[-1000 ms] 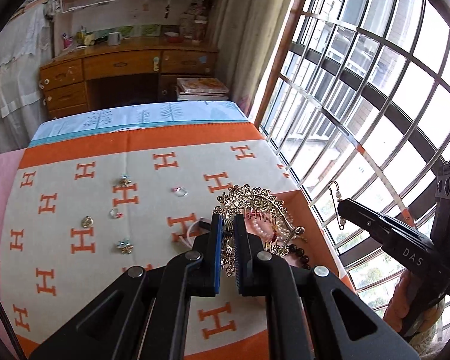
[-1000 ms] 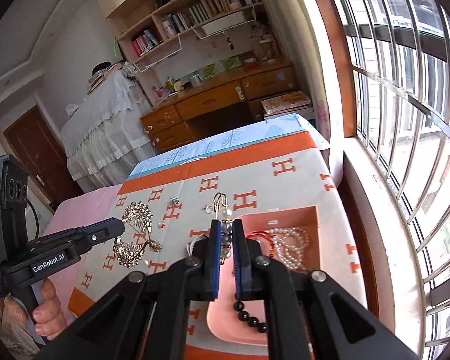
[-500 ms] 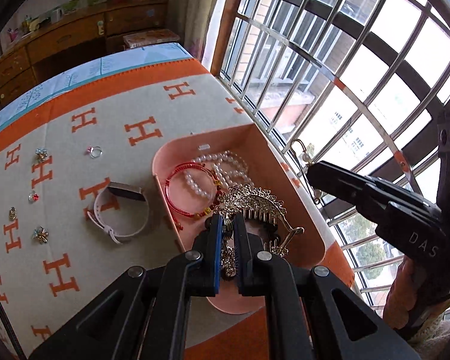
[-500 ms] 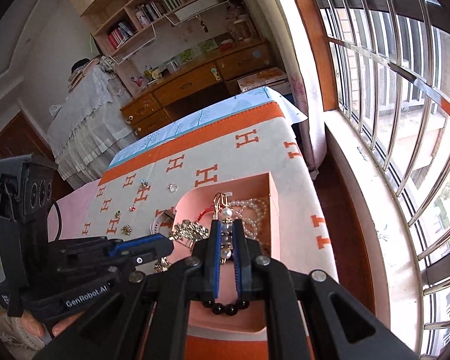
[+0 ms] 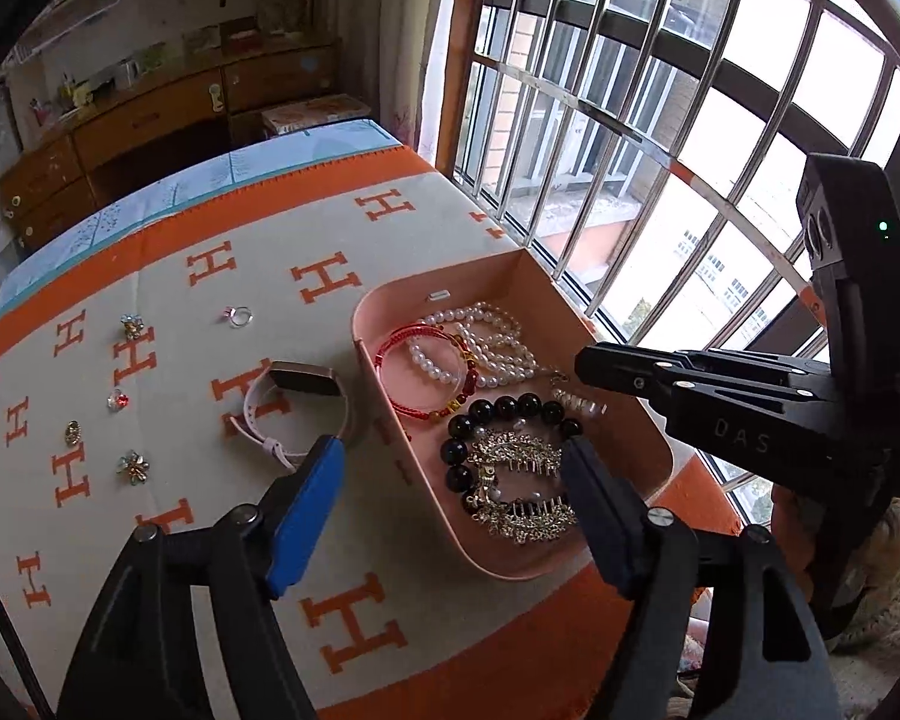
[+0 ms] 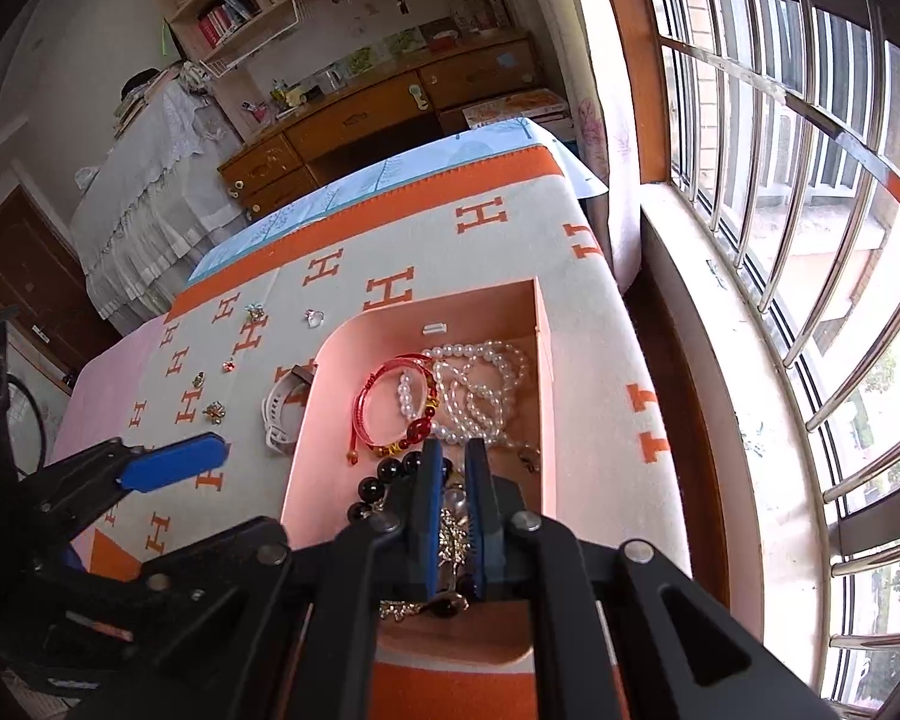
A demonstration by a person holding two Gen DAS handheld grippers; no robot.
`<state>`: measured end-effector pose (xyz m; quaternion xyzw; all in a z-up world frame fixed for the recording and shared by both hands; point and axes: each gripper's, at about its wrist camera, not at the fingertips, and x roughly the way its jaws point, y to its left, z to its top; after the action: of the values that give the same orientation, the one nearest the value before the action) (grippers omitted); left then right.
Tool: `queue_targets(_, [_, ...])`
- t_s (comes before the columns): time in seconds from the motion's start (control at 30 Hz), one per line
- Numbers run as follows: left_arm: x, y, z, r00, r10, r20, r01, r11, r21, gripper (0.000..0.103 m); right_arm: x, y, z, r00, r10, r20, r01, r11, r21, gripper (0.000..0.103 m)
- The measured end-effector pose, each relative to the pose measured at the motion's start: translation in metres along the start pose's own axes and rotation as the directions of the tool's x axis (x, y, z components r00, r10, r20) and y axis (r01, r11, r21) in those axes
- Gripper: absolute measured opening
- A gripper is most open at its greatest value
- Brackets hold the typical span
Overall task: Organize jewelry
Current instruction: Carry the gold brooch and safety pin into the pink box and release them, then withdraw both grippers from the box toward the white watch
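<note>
The left claw [image 5: 453, 456] is opening. Its blue pads stand wide apart over the lower end of the pink tray [image 5: 498, 570] and press on nothing. The gold hair comb [image 5: 522, 480] lies loose in the tray between them, its long axis running left to right across the frame. The right claw [image 6: 453, 450] is clenched on a small drop earring [image 5: 576, 401]. In the left wrist view it reaches in from the right of the frame, with the earring hanging just over the tray floor beside the black bead bracelet [image 5: 510, 405]. What remains lies to the left of the tray on the orange-and-cream blanket [image 5: 354, 630], so the left hand is nearer to it. Closest is the white watch [image 5: 306, 381], lying just beside the tray's left wall and above the left claw's left pad. The tray holds one comb, one black bead bracelet, one red cord bracelet [image 5: 390, 342] and a heap of pearls [image 5: 498, 336]; I cannot tell whether the pearls are one strand or several. On the blanket there are one watch and five small pieces: a ring [image 5: 240, 317] at centre left and four tiny ornaments further left.
</note>
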<state>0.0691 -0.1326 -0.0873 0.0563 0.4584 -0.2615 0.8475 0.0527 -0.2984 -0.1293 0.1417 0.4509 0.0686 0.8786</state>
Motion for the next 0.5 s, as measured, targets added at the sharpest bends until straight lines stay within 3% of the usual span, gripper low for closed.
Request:
queue_targets(0.07, [-0.006,0.005,0.000,0.999,0.027,0.016,-0.027,1.000,-0.010,0.088,0.002,-0.001,0.001,1.000,-0.006,-0.011,0.006,1.000,0.011,0.008])
queue_targets(0.5, [-0.035,0.054,-0.014,0.985,0.174,0.015,-0.170,0.976,-0.133,0.092,0.003,0.021,-0.002,0.999,0.024,-0.028,-0.024,1.000,-0.011,0.010])
